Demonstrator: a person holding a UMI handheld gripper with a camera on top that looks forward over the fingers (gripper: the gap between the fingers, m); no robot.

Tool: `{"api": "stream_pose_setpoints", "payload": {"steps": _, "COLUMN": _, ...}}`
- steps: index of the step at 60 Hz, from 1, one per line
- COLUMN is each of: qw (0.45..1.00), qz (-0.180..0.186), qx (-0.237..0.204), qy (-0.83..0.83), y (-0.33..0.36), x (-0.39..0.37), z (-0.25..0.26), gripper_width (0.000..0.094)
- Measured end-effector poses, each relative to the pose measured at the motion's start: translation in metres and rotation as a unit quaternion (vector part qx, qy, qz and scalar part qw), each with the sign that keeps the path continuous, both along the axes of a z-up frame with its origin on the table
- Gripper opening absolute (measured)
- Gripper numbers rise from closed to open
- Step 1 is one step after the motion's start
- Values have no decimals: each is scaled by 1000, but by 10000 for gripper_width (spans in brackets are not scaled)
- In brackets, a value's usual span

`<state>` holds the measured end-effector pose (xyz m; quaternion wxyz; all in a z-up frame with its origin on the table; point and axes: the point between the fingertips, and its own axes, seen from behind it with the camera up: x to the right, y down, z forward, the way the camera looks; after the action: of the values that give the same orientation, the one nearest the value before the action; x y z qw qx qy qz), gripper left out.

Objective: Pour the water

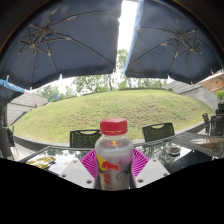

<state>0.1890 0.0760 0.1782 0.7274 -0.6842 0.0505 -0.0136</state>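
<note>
Now tool [114,165] clamping red-capped bottle [114,155] upright above counter [190,150]; cap looking sealed, uncapping likely needed; receiving vessel unclear

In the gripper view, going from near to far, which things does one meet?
Gripper with pink pads, shut on the clear plastic bottle with a red cap → glass-topped table → two dark chairs → green grassy slope → trees; two dark umbrellas hang overhead.

Bottle [114,155] fills gap between fingers [90,165]; chairs [158,131] beyond table [60,160]; open above.
</note>
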Motion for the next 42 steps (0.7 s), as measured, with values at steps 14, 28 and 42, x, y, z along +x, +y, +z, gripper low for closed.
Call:
{"api": "stream_pose_setpoints", "payload": {"steps": 14, "qw": 994, "qz": 4, "qx": -104, "qy": -20, "y": 7, "x": 14, "z": -80, "gripper_width": 392}}
{"api": "stream_pose_setpoints", "payload": {"steps": 28, "qw": 996, "qz": 2, "qx": -89, "qy": -7, "y": 4, "x": 18, "z": -80, "gripper_width": 394}}
{"api": "stream_pose_setpoints", "payload": {"steps": 42, "qw": 987, "qz": 8, "qx": -162, "qy": -5, "y": -22, "x": 11, "z": -96, "gripper_width": 823}}
